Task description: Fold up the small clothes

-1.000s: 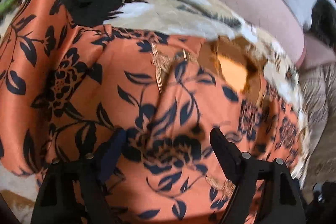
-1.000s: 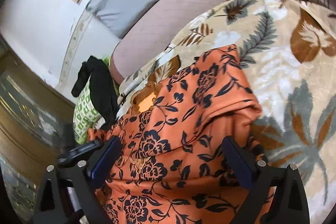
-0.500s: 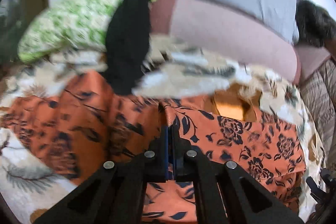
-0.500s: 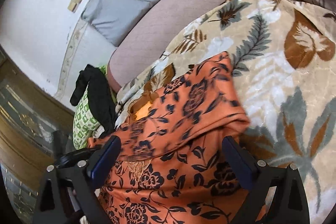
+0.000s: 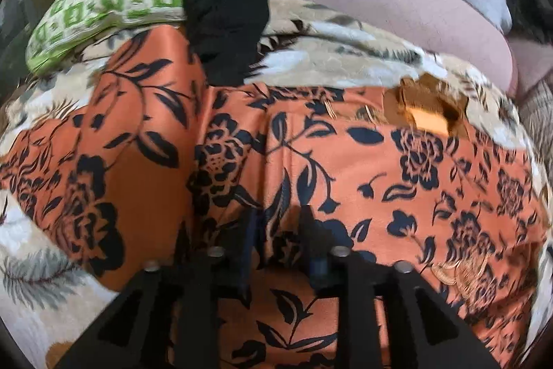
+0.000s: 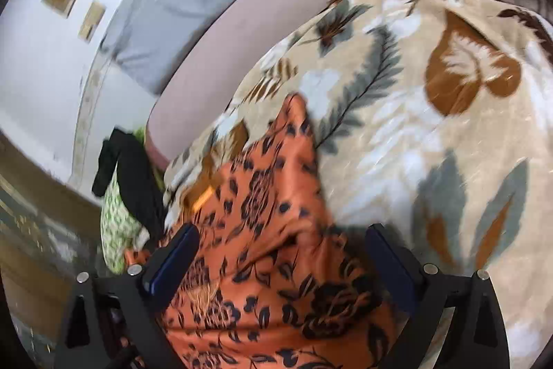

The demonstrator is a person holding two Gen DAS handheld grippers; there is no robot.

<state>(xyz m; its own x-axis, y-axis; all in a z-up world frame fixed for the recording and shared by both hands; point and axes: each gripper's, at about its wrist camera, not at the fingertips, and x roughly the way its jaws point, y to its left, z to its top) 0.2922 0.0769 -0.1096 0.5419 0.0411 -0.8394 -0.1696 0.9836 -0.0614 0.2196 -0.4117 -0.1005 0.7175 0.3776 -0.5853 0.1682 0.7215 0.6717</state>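
The left gripper (image 5: 278,230) has its fingers (image 5: 254,237) drawn near together with a narrow gap. The right gripper (image 6: 280,258) holds its fingers (image 6: 176,255) spread wide.
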